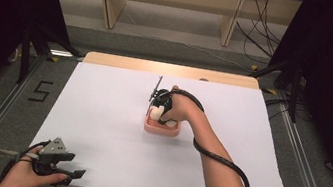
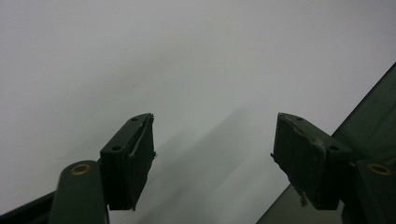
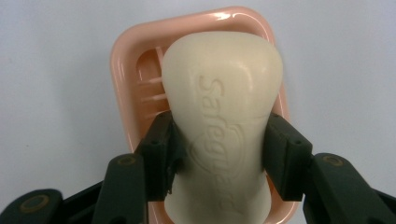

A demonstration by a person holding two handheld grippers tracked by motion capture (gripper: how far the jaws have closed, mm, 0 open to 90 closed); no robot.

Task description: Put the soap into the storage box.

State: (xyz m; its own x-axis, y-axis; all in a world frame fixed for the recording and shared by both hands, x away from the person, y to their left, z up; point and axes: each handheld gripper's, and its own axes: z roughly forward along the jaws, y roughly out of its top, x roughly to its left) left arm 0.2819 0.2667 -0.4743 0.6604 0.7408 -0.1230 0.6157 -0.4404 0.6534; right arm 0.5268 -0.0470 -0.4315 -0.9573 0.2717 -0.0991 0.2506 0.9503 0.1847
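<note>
**Soap bar gripped over pink dish, left gripper idle**

At the middle of the white table (image 1: 98, 128), a pink soap dish (image 1: 162, 128) is seen, and the right gripper (image 1: 157, 114) is held directly above it by the person's right hand (image 1: 177, 108). A cream soap bar (image 3: 223, 126) is clamped between its two black jaws; in the right gripper view the pads are pressed against the bar's narrower waist on both sides, with no gap visible. The bar is embossed with lettering running along its length. The wider end of the bar is pointed away from the camera and is seen over the dish (image 3: 126, 79), whose ribbed floor is visible to one side of the bar. Whether the bar is touching the dish or held just clear of it cannot be told. In the high view the bar is seen as a pale shape at the dish's far end, partly covered by the hand. A black cable is trailed from the gripper along the right forearm.

At the near left corner of the table, the left gripper (image 1: 72, 173) is held in the person's left hand (image 1: 29, 178), well apart from the dish. Its jaws are spread wide in the left gripper view (image 2: 212, 154), with nothing between them, only bare white tabletop (image 2: 187, 56) beyond. A grey three-cornered plate is carried on top.
</note>
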